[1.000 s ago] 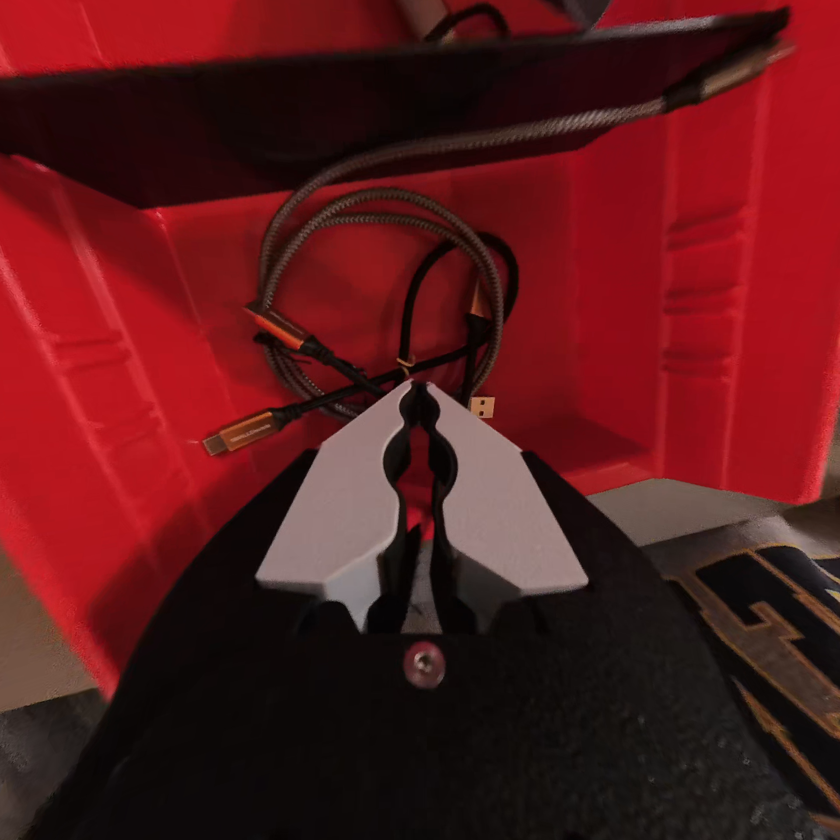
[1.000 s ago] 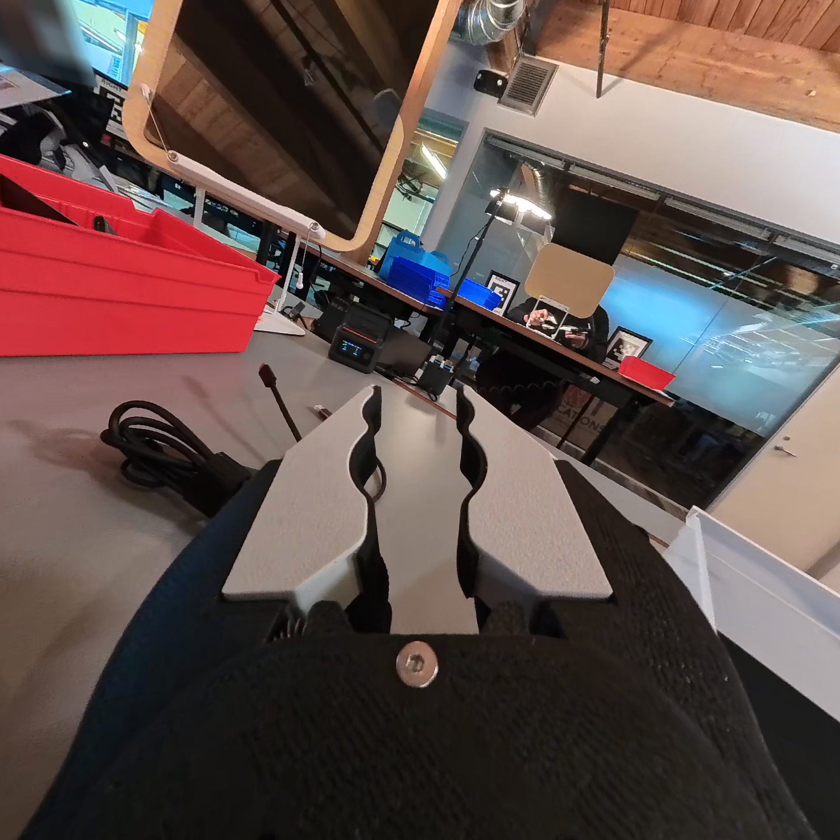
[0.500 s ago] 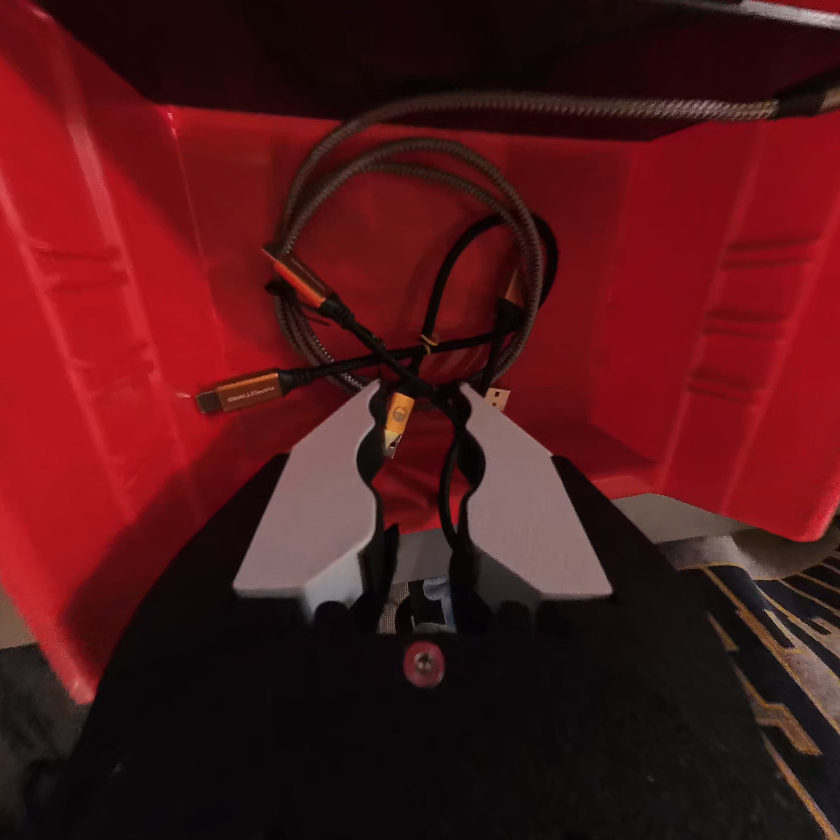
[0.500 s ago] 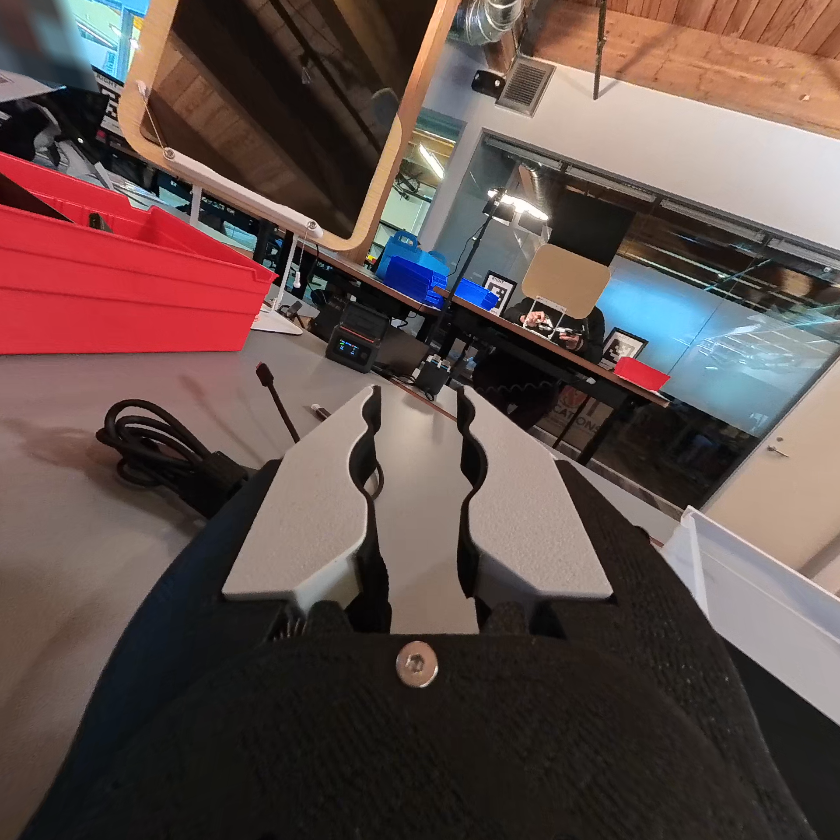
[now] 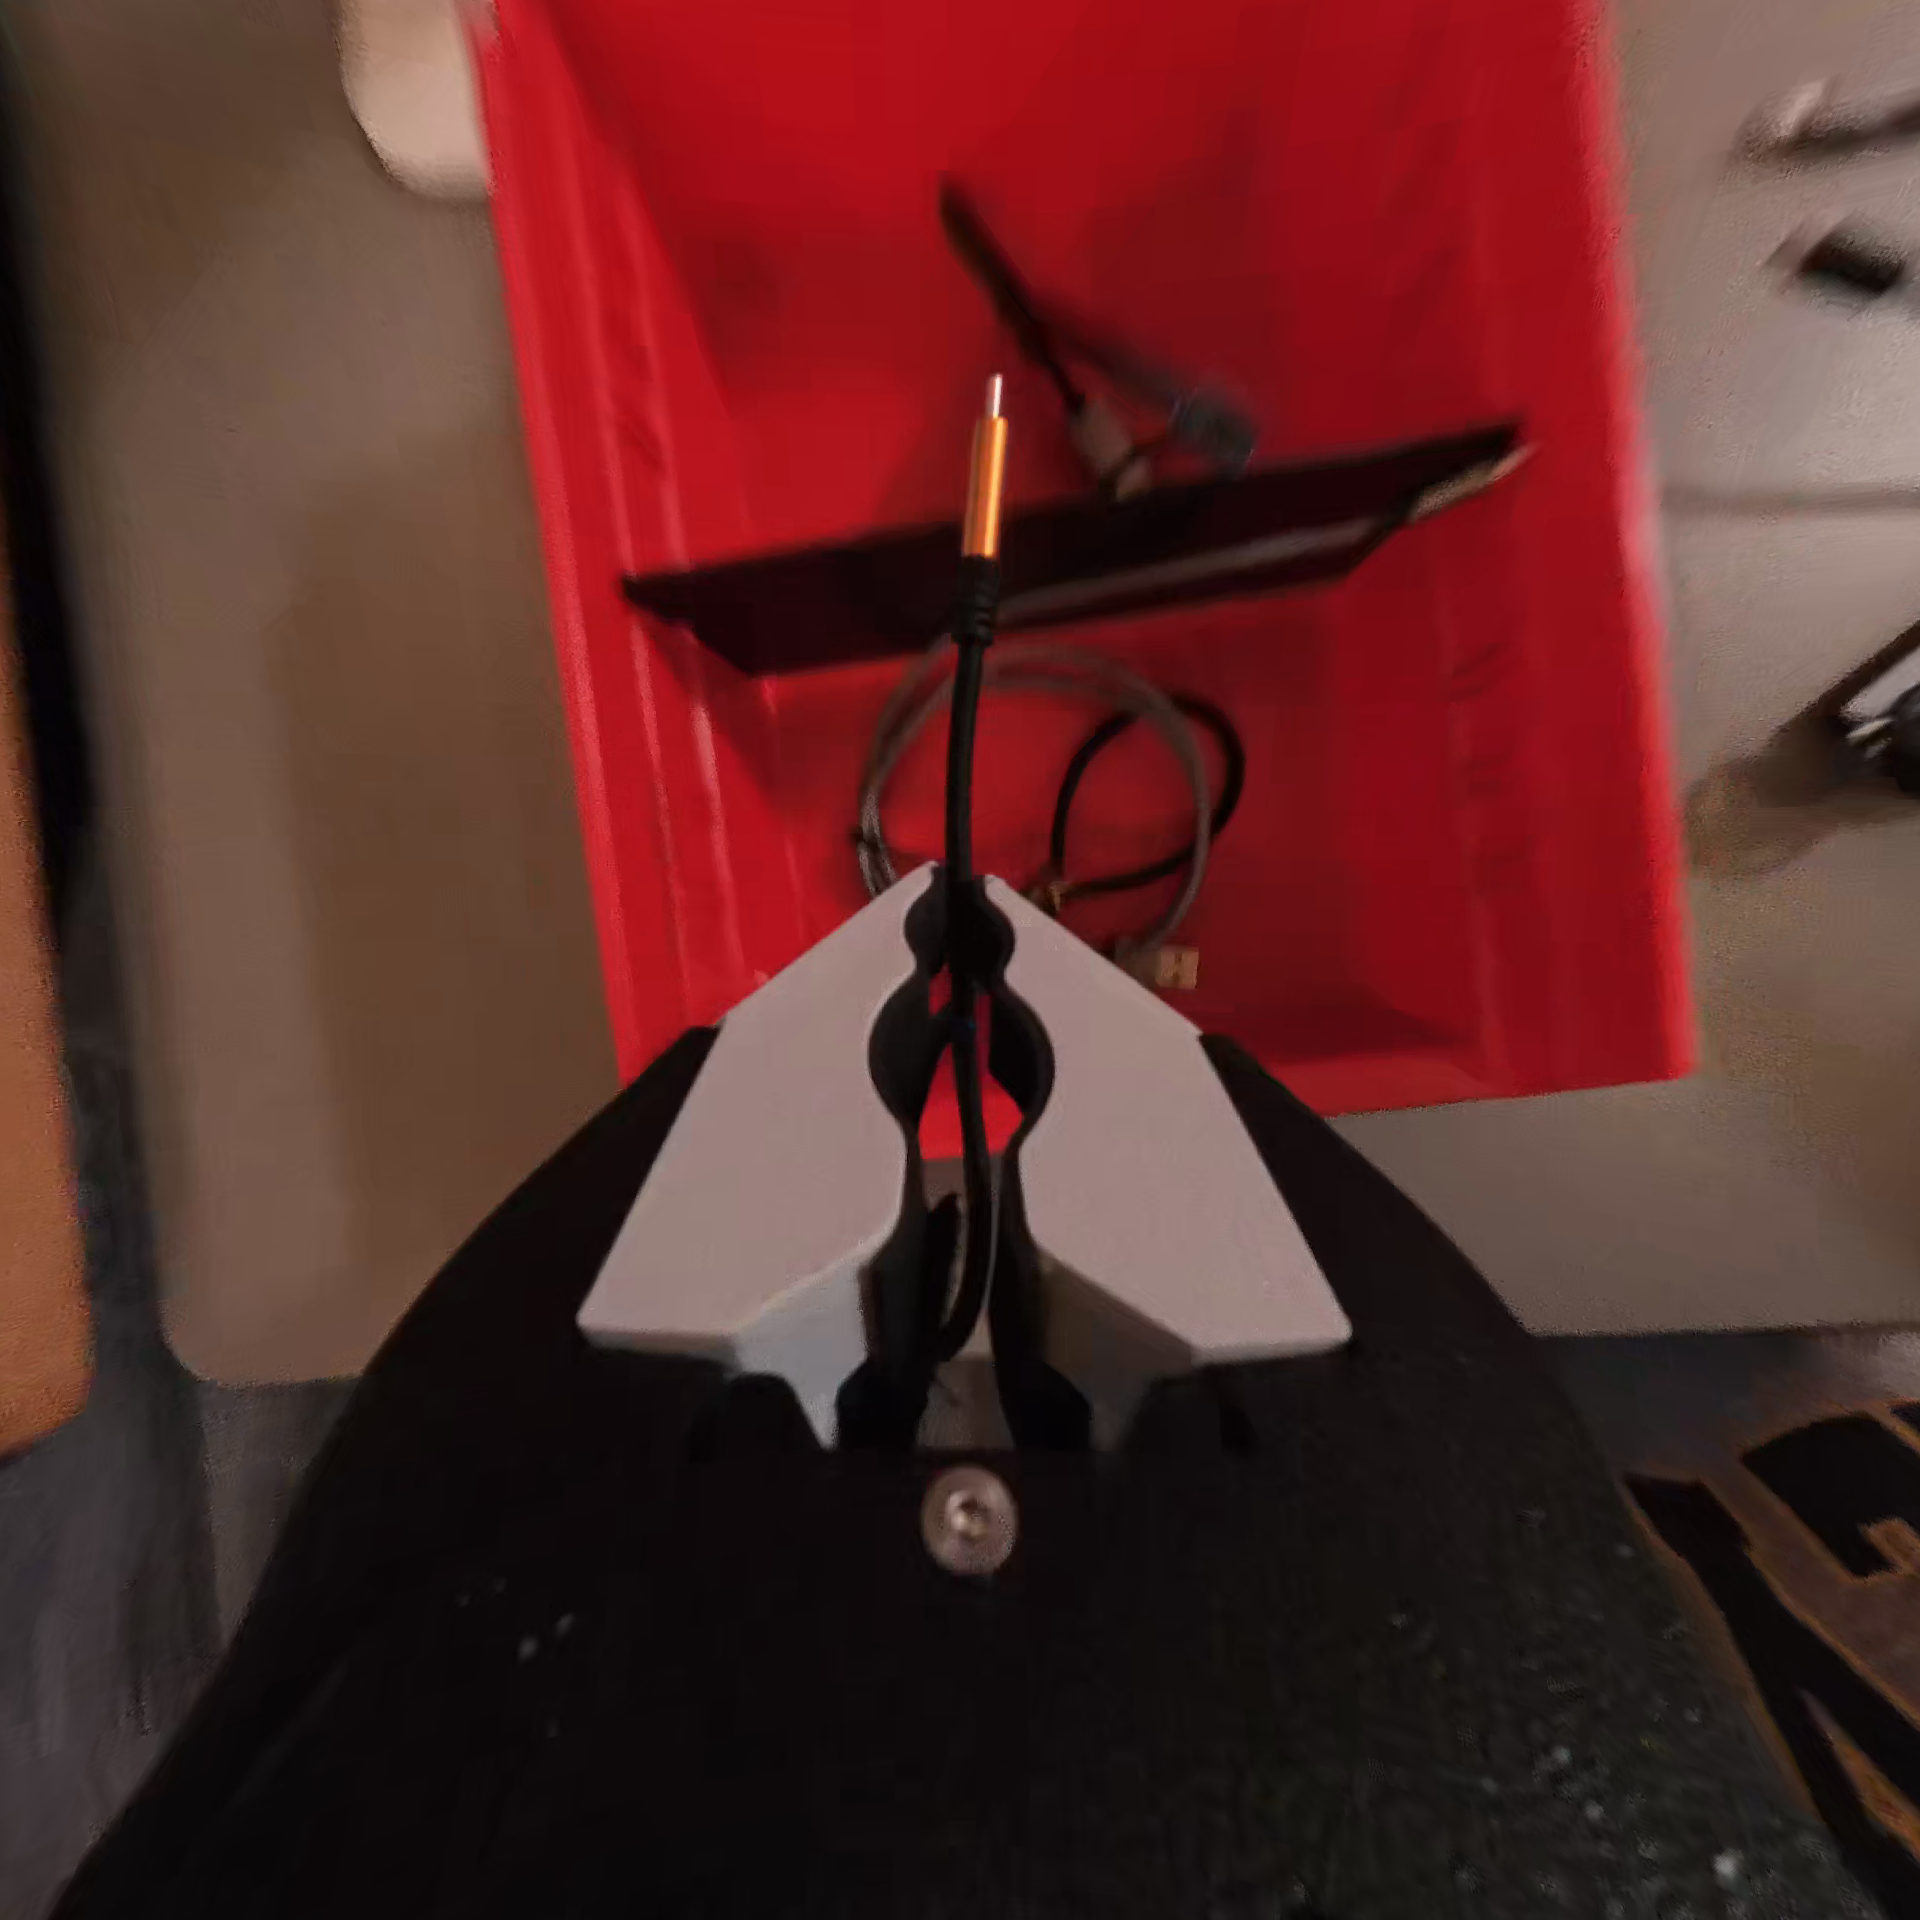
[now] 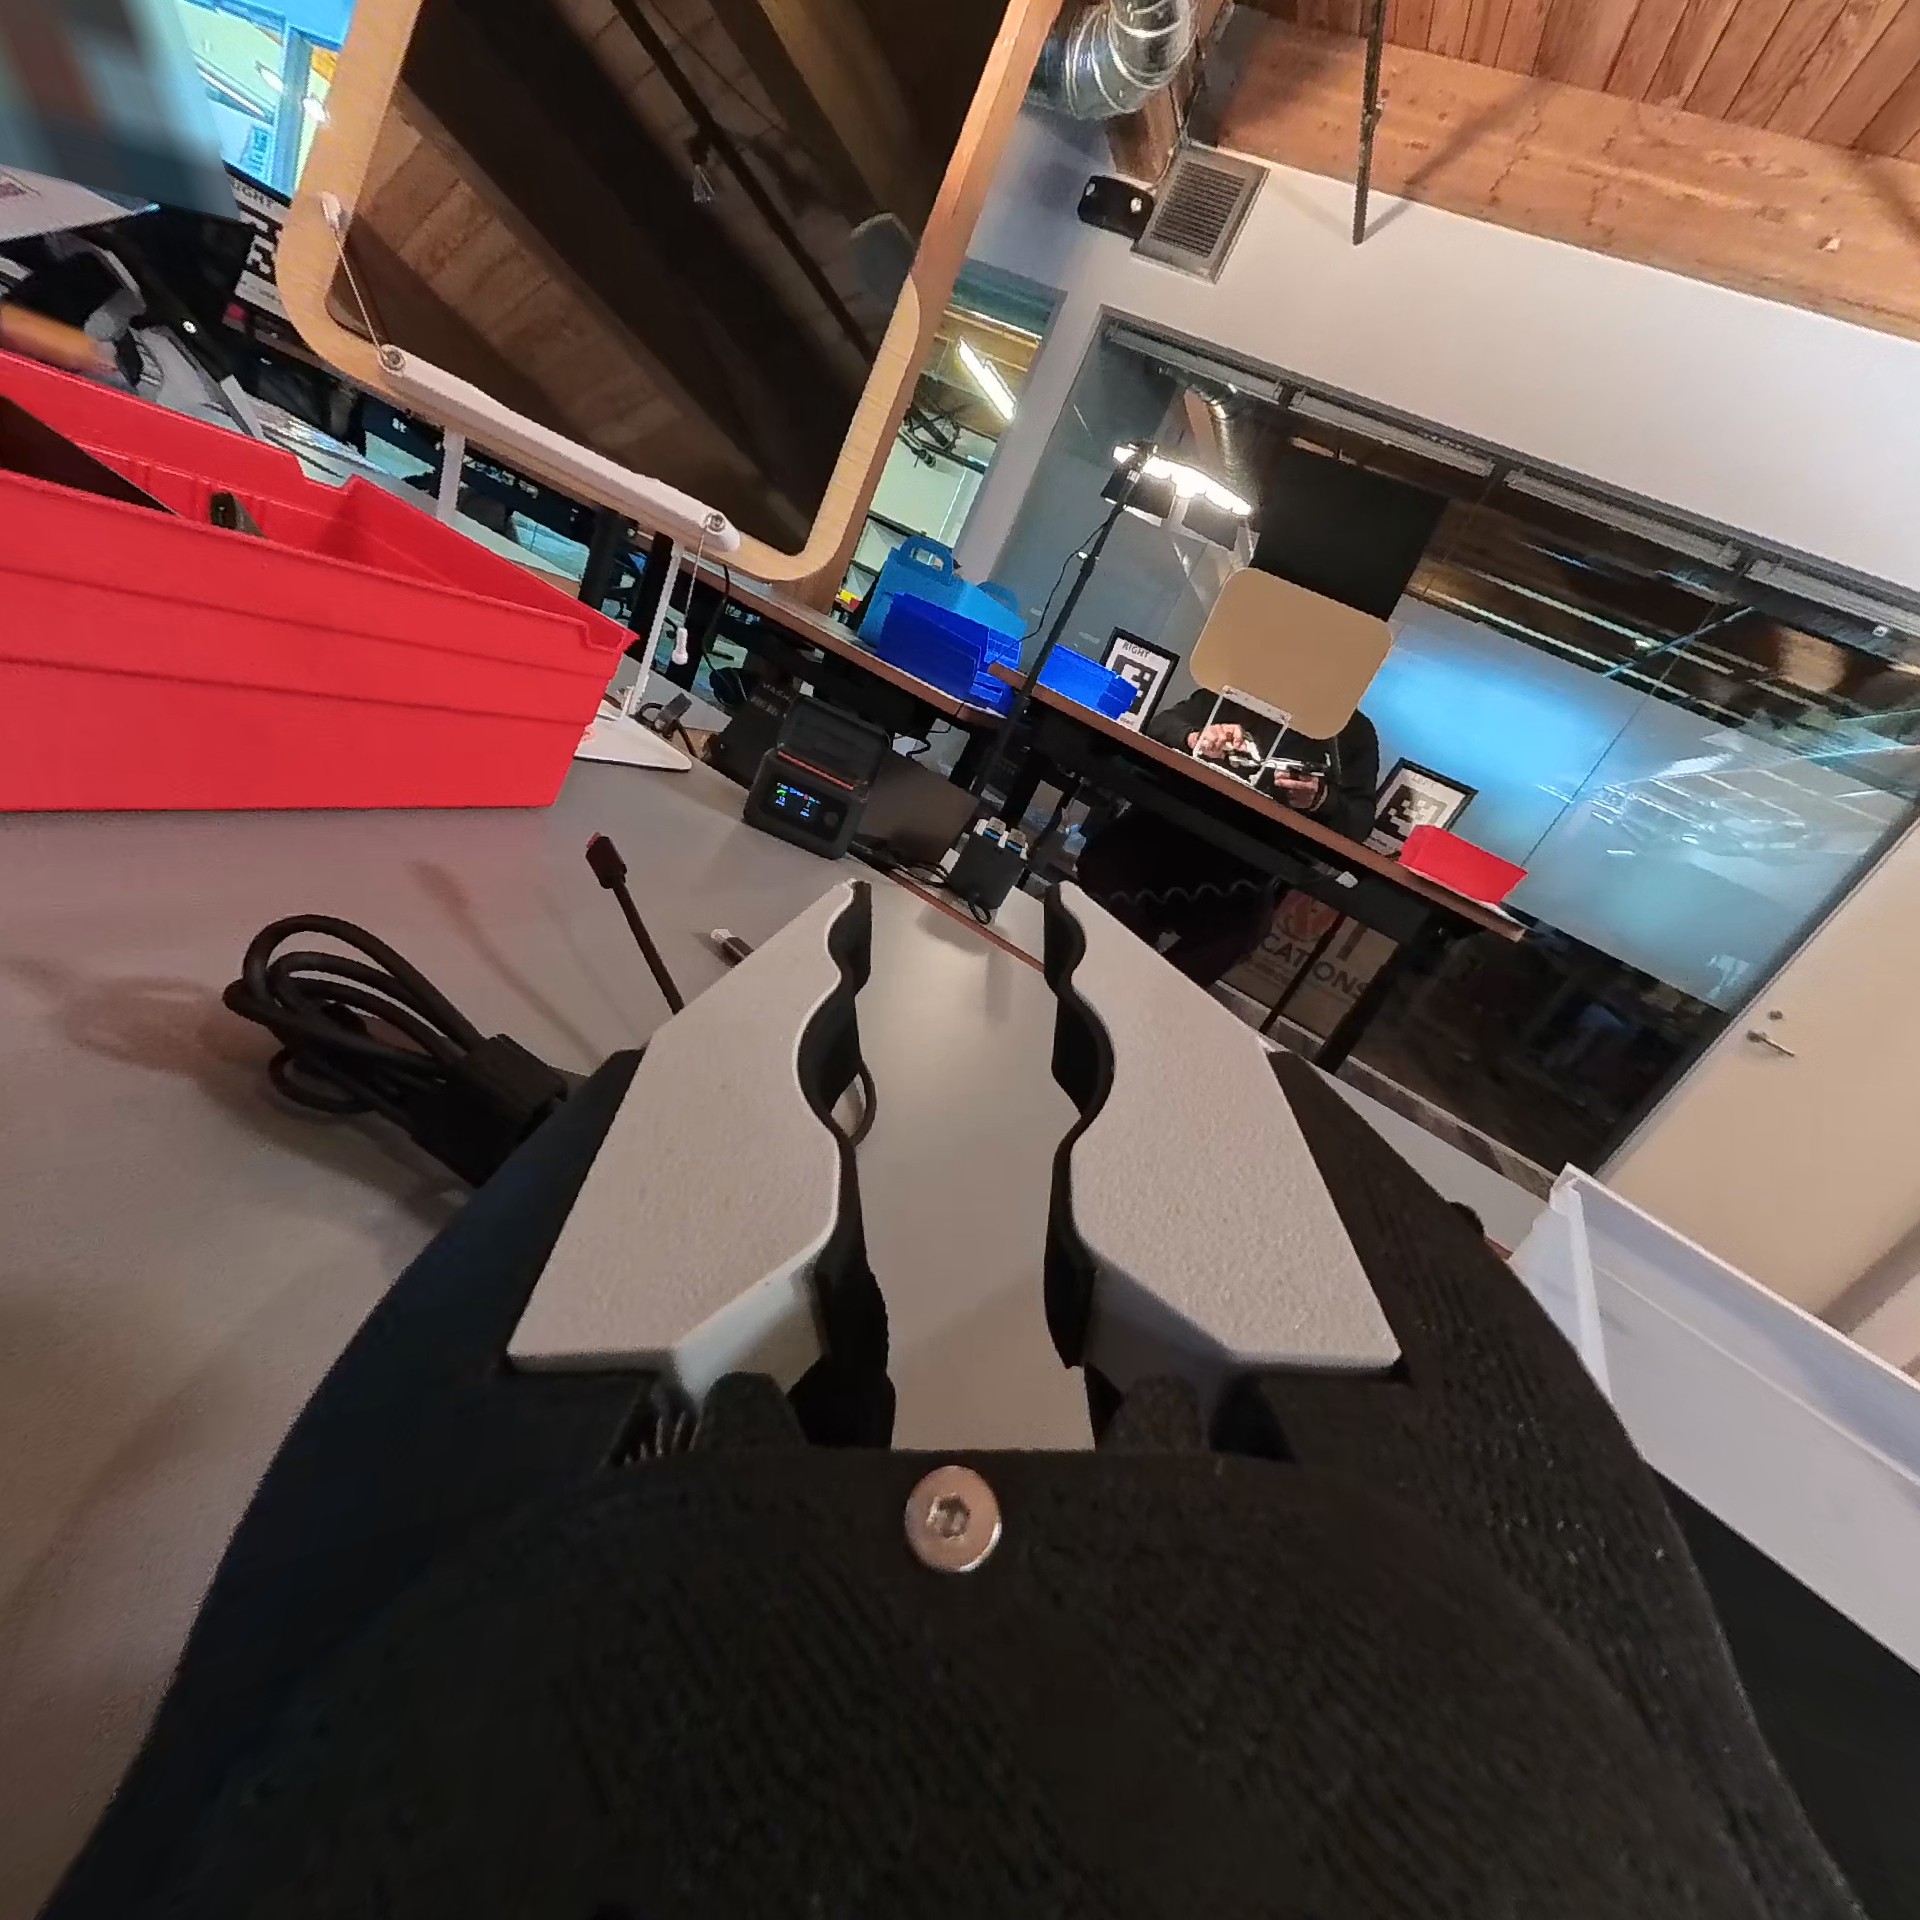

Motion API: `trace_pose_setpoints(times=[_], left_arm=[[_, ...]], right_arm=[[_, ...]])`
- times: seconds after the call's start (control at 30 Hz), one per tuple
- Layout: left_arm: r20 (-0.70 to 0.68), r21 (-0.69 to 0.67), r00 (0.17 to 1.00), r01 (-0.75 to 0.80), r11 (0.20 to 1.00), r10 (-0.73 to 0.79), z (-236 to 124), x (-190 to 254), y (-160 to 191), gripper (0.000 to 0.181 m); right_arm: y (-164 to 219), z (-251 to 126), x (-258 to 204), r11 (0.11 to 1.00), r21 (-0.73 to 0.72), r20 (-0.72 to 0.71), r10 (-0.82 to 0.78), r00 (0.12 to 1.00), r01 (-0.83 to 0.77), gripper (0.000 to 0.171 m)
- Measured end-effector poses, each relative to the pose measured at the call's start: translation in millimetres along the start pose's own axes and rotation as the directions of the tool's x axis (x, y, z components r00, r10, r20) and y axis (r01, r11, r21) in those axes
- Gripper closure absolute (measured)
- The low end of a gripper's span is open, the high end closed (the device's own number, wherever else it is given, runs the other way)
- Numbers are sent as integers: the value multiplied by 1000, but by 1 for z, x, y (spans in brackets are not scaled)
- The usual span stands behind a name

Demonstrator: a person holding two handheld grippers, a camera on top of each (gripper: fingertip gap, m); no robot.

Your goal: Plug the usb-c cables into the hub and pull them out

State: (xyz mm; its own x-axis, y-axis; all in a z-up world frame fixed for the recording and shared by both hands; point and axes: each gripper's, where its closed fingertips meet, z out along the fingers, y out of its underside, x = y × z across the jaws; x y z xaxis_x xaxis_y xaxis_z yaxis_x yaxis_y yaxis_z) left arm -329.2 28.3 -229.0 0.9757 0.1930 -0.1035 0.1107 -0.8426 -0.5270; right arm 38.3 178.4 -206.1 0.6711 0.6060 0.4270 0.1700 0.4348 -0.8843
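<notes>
USB-C cable: black cord clamped betw. the tips of the left gripper; fingers pressed together on it. Cord runs up fwd from the tips, ending in an orange-sleeved plug w/ bare metal tip pointing away from the camera. Rest of cord passes back thru the wavy channel betw. the fingers toward the gripper body.

Red bin sits behind/below the held plug, on a light tabletop. Dark divider crosses the bin. Near compartment: coil of grey braided cable plus thin black loops, w/ a gold-coloured USB-A plug just beside the right finger. Far compartment: more connectors, too blurred to ID. Left wrist view is motion-blurred overall.

Right gripper: fingers apart, nothing betw. them, low over the grey table. To its left, on the table: bundled black cable and a thin black lead w/ red-tipped plug sticking up. Red bin is farther left. Hub: cannot ID w/ certainty in either view. White tray edge at right. Background: small black device w/ lit screen, blue bins, a person seated at a far desk.
</notes>
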Motion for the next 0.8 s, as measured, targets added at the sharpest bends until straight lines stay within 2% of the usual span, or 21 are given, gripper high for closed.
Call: trace_pose_setpoints(times=[0.03,0.1,0.17,0.27,0.33,0.4,0.5,0.63,0.8], left_arm=[[26,104,999,-28,994,25,-17,2,-17,181],[51,323,993,-114,940,103,-55,17,-54,181],[-51,519,969,-180,836,241,-86,58,-83,181],[-332,637,854,-110,763,400,-107,130,-102,181],[-437,667,777,-58,743,453,-105,172,-111,181],[-441,697,740,-74,713,507,-91,213,-119,181],[-428,702,728,-105,704,536,-53,266,-137,181],[-525,583,672,-162,796,522,13,317,-147,181],[-584,450,687,-168,877,432,82,333,-155,181]], right_arm=[[0,0,0,1000,1,-1,-3,1000,3,139],[-1,0,0,1000,4,-2,-7,1000,7,139],[-1,1,0,1000,5,-5,-14,1000,14,139],[0,2,0,999,0,-12,-37,999,37,140],[-1,2,0,999,4,-13,-43,999,43,140],[-3,1,2,999,13,-24,-47,999,47,140],[-4,2,4,999,24,-36,-41,999,41,141],[-1,5,2,997,13,-35,-69,997,70,142],[2,9,-4,994,2,-17,-107,994,107,143]])
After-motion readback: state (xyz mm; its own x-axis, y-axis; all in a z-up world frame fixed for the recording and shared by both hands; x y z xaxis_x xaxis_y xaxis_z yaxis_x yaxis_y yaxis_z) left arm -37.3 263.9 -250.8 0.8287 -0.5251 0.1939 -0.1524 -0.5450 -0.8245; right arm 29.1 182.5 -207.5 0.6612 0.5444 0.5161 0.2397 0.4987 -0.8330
